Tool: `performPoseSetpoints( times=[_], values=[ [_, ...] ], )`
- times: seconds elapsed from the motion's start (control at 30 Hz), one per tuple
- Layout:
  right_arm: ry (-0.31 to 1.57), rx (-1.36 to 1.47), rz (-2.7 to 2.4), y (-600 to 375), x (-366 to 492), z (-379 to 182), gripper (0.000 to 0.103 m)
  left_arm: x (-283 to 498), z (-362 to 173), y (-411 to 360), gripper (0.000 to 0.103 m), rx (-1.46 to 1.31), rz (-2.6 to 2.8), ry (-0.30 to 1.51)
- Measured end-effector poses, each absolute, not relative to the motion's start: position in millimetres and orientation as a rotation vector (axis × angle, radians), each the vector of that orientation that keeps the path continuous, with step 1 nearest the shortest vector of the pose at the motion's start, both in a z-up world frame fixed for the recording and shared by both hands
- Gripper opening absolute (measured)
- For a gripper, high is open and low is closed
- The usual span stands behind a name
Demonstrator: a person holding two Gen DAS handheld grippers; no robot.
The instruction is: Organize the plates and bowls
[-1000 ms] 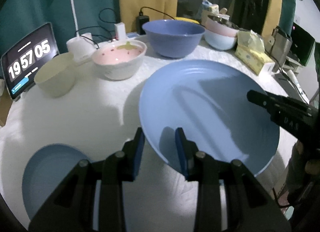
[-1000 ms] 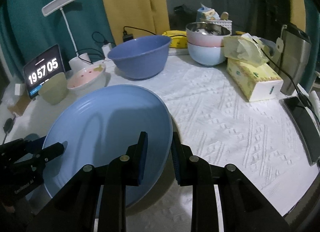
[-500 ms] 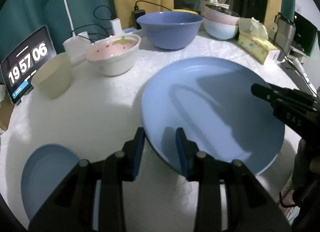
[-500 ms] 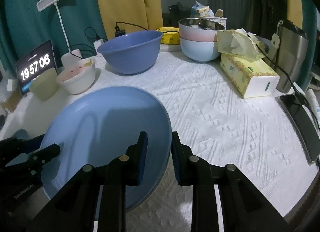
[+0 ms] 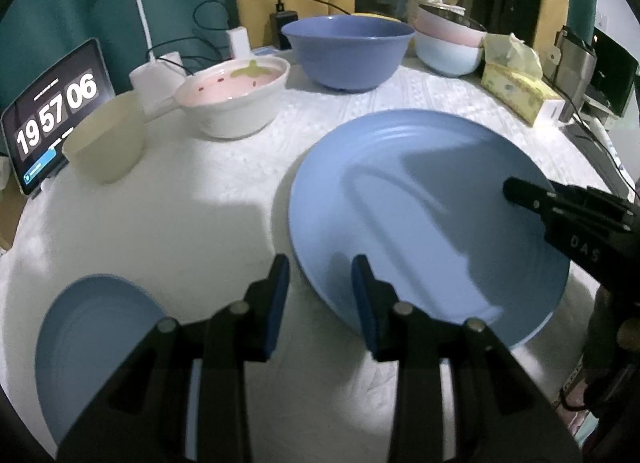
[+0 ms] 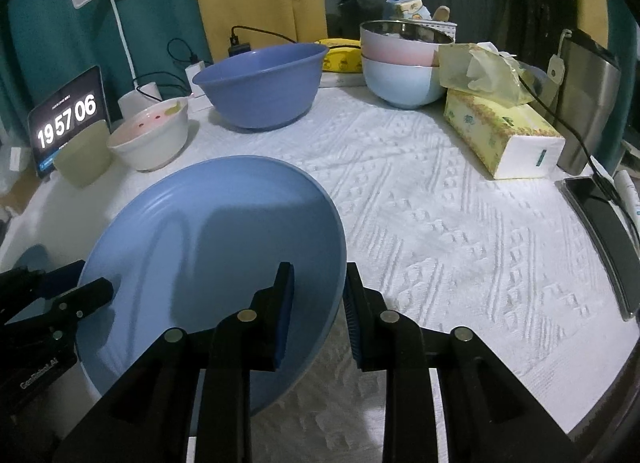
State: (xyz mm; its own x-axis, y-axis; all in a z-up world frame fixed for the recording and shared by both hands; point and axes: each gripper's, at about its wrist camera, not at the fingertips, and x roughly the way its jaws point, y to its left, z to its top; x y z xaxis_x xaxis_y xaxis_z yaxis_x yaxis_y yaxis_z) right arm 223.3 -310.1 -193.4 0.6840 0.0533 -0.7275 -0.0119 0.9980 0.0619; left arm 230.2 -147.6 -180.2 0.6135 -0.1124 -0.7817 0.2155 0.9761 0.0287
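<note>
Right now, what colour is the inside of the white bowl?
Pink with dark specks; left wrist view shows it best.

The clock (image 5: 56, 111) display advanced from 19:57:05 to 19:57:06.

1. Biggest open patch is the white knitted tablecloth (image 6: 460, 231), centre to lower right of the right wrist view. Nothing sits on it, easy pass.
2. The right edge there is hemmed in by a yellow tissue box (image 6: 500, 135), a steel tumbler (image 6: 588, 103) and a black phone (image 6: 600, 231).
3. The back row is a wall: dark blue plastic bowl (image 6: 260, 83), then stacked pink and pale blue bowls (image 6: 400, 63).
4. In the left wrist view, there's a clear strip mid-left between the large light blue plate (image 5: 420, 215) and the cream cup (image 5: 106, 143).
5. A small light blue plate (image 5: 92, 339) blocks the lower left corner; a white strawberry bowl (image 5: 236, 103) and a clock tablet (image 5: 56, 111) crowd the upper left.
</note>
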Motion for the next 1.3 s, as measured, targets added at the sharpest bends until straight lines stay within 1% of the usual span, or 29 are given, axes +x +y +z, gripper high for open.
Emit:
performPoseSetpoints(
  times=[0.23, 0.3, 0.37, 0.4, 0.43, 0.53, 0.57, 0.87, 1.3],
  values=[
    [0.825, 0.046, 0.027, -300.5, 223.5, -190.6, 0.026, 228.8, -172.1, -132.6, 0.035, 0.080, -0.177, 0.872],
    [0.802, 0.048, -0.015, -302.2, 220.3, -183.8, 0.027, 225.7, -166.7, -126.9, 0.035, 0.066, -0.173, 0.855],
    [0.782, 0.041, -0.034, -300.7, 217.0, -176.5, 0.030, 222.4, -161.7, -120.8, 0.036, 0.053, -0.171, 0.840],
    [0.775, 0.038, -0.027, -298.4, 215.0, -172.9, 0.033, 220.7, -159.3, -117.9, 0.036, 0.046, -0.169, 0.833],
    [0.769, 0.033, -0.019, -295.6, 213.1, -169.9, 0.034, 218.9, -156.7, -114.6, 0.037, 0.038, -0.168, 0.824],
    [0.750, 0.016, 0.024, -279.4, 206.7, -159.6, 0.034, 212.9, -148.8, -102.9, 0.044, 0.007, -0.170, 0.798],
    [0.747, 0.014, 0.038, -275.0, 204.9, -157.3, 0.034, 210.0, -145.5, -98.5, 0.045, -0.001, -0.170, 0.786],
    [0.727, -0.020, 0.149, -222.8, 191.2, -141.7, 0.034, 189.4, -131.4, -65.5, 0.045, -0.043, -0.144, 0.735],
    [0.747, -0.059, 0.238, -171.6, 175.8, -143.6, 0.034, 162.3, -132.6, -8.0, 0.045, -0.095, -0.073, 0.707]
  ],
)
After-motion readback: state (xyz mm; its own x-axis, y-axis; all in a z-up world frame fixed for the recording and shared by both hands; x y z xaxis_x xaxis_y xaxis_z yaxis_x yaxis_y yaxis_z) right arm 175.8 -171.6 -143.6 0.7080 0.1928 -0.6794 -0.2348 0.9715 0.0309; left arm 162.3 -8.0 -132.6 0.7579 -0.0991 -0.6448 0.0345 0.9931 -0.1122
